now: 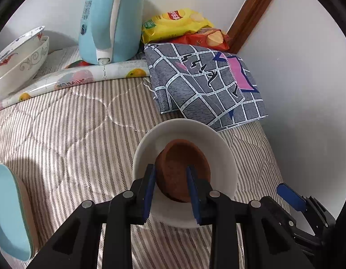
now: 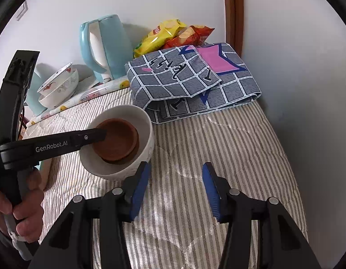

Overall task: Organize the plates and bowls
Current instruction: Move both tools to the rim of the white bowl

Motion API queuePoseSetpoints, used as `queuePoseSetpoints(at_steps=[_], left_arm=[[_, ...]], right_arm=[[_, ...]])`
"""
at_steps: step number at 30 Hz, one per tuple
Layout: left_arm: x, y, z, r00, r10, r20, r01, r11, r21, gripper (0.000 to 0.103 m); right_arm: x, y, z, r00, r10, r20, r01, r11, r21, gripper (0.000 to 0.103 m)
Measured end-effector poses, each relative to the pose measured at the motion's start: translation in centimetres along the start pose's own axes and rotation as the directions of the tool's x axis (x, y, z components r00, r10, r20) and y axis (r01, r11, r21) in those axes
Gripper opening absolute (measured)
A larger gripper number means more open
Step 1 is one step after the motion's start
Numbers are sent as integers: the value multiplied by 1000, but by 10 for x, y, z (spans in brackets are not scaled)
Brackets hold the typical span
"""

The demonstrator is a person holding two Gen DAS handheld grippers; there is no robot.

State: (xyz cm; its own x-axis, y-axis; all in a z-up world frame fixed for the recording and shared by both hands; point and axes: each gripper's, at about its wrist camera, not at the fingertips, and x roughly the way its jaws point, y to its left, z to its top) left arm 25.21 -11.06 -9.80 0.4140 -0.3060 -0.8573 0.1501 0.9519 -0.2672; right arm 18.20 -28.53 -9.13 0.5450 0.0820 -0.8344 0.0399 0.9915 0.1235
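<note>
Off to the left, two nested white porcelain bowls with red and grey patterns [image 1: 18, 56] sit tilted against the wall beside a pale blue electric kettle [image 1: 110, 20]. At the near left edge a light blue plate [image 1: 9, 213] stands on its rim.

On the striped quilted cover [image 1: 72, 123] sits a plain white ceramic bowl [image 1: 184, 134], and inside it rests a small brown terracotta dish [image 1: 182, 163], leaning a little to one side. The left gripper [image 1: 171, 188] reaches down into the white bowl. Its jaws stand a little apart, with the near rim of the brown dish between them; from the left wrist view the pads look clear of it or barely brushing, so I would say the dish is let go, though I cannot be certain. A hand [image 2: 22, 210] grips that tool's handle.

To the right, the right gripper [image 2: 175, 188] hovers over bare cover just beside the white bowl, its jaws about half open and empty. Beyond lie a folded grey checked cloth [image 2: 191, 83] and yellow and red snack bags [image 2: 170, 35].

The step looks like nesting the dish in the bowl, nearly done. Next, the left tool should lift straight out without tipping the dish.
</note>
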Motion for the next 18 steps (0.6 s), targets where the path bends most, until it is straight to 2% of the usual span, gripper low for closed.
queuePoseSetpoints(at_steps=[12, 14, 16, 18], left_arm=[[-44, -2, -8, 994, 46, 98, -47, 999, 7, 27], [-52, -2, -11, 990, 58, 127, -59, 998, 5, 27], [-58, 0, -14, 986, 76, 148, -77, 997, 1, 27], [-63, 2, -15, 983, 89, 163, -88, 996, -12, 27]], right_arm=[[-26, 16, 8, 997, -24, 71, 26, 999, -20, 52], [-31, 20, 8, 995, -34, 92, 37, 999, -28, 55], [-34, 22, 10, 996, -22, 90, 24, 999, -32, 59], [-36, 23, 11, 997, -2, 75, 4, 1000, -31, 60]])
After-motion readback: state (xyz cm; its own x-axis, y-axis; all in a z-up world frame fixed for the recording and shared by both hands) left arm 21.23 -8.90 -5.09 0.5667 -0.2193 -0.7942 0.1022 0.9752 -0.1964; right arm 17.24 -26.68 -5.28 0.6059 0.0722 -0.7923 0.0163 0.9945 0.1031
